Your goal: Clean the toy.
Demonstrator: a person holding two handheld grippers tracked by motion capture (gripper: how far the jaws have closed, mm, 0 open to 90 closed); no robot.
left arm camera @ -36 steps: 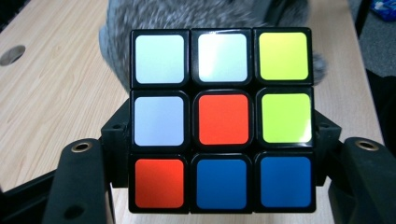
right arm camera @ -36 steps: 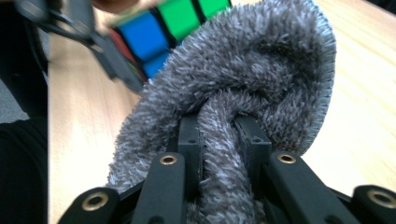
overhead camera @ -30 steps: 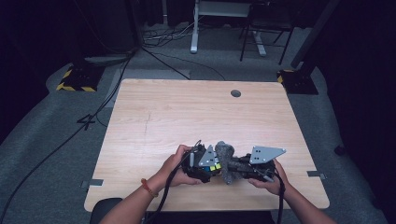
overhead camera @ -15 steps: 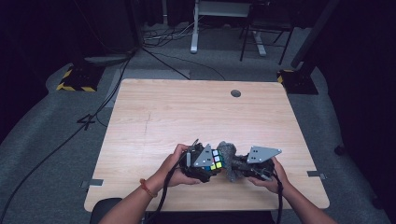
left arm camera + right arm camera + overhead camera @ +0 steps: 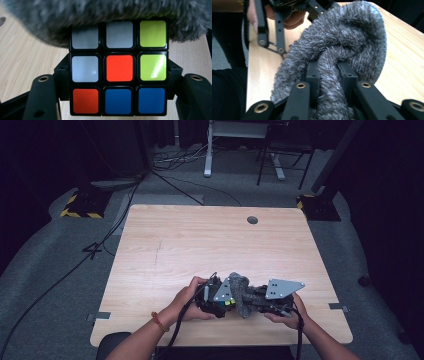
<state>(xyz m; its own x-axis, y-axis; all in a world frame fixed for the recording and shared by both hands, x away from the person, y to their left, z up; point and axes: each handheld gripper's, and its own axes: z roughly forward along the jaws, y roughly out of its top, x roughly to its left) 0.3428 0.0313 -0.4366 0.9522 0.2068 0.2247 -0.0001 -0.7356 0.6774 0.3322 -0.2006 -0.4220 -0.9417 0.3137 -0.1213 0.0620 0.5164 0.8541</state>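
Near the table's (image 5: 165,245) front edge, a little right of centre: left gripper (image 5: 216,296) and right gripper (image 5: 252,297) nose to nose. Puzzle cube (image 5: 118,70) clamped between the left jaws, one jaw on each side face; white, orange, yellow-green and blue stickers facing the left gripper view. Grey fuzzy cloth (image 5: 342,47) pinched in a fold between the nearly closed right jaws. Cloth draped over the cube's top, touching it, hiding part of the upper row. Left hand (image 5: 187,297) and right hand (image 5: 290,312) on the gripper bodies. Round grommet hole (image 5: 252,220) near the far edge, well apart.
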